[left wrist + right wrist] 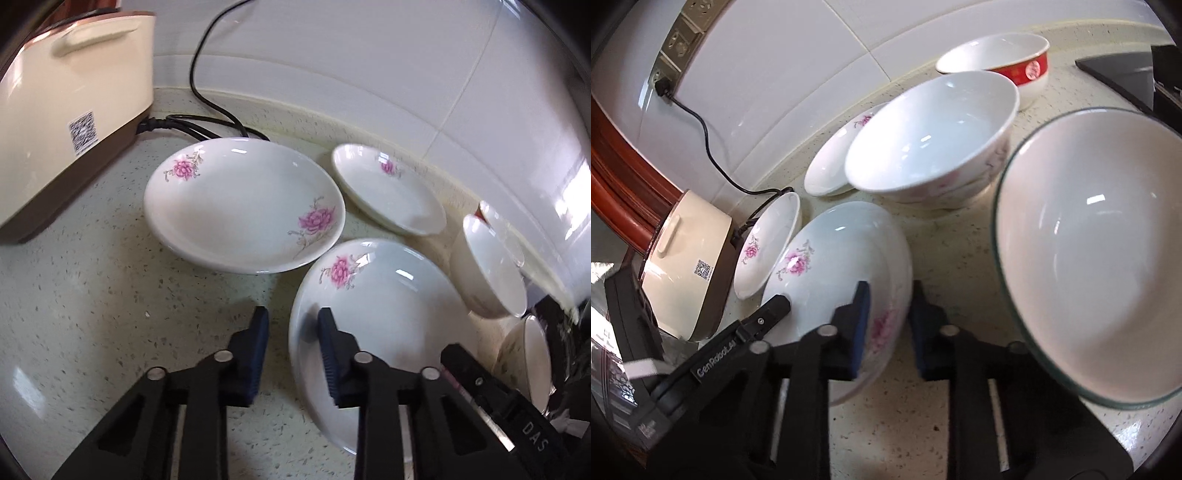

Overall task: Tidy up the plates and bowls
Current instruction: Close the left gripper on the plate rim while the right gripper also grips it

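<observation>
White flowered porcelain plate (388,317) lies on the speckled worktop (92,295); my left gripper (293,321) and right gripper (888,299) each pinch its rim, jaws narrow.

"GenRobot.AI" on left gripper (775,306); "DAS" on right gripper (454,354).
</observation>
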The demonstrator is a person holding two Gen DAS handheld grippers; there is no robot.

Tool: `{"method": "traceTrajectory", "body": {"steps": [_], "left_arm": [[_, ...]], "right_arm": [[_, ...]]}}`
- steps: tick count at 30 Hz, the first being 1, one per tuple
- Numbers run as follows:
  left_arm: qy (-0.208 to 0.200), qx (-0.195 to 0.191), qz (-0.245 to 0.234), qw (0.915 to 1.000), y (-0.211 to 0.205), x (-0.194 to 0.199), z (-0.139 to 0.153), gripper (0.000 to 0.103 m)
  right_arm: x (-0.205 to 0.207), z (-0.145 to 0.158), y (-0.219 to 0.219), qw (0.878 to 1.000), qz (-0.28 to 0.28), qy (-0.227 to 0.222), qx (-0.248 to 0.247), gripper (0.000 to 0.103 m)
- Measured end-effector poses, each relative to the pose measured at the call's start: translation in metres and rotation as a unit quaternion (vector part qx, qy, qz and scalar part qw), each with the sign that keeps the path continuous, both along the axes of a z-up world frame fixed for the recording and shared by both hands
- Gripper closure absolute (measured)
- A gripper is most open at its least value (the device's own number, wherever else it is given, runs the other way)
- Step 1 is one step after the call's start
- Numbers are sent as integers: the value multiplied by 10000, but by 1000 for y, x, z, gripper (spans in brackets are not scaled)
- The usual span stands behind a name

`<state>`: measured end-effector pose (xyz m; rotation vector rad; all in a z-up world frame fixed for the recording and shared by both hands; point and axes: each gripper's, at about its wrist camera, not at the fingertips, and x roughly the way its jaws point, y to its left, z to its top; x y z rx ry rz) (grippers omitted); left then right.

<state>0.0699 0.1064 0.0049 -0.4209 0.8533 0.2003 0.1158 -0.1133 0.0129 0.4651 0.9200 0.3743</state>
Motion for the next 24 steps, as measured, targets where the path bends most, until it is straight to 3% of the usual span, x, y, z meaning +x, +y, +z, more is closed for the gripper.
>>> {"method": "traceTrajectory", "body": {"steps": [1, 12, 18, 24], "left_arm": [[-41, -43, -39, 10000, -1, -2, 0, 84], [-228, 389, -154, 9989, -14, -16, 8, 86], [-408, 381, 80, 9984, -4, -32, 14, 86], [-676, 615, 389, 9951, 4, -50, 25, 86]], "right_arm": [[0, 0, -1, 10000, -6, 26, 12, 88], [-6, 0, -10, 9997, 68, 205, 124, 90], [-13, 9, 0, 9990, 386, -43, 212, 89], [-19, 14, 20, 9963, 789, -267, 199, 88]]}}
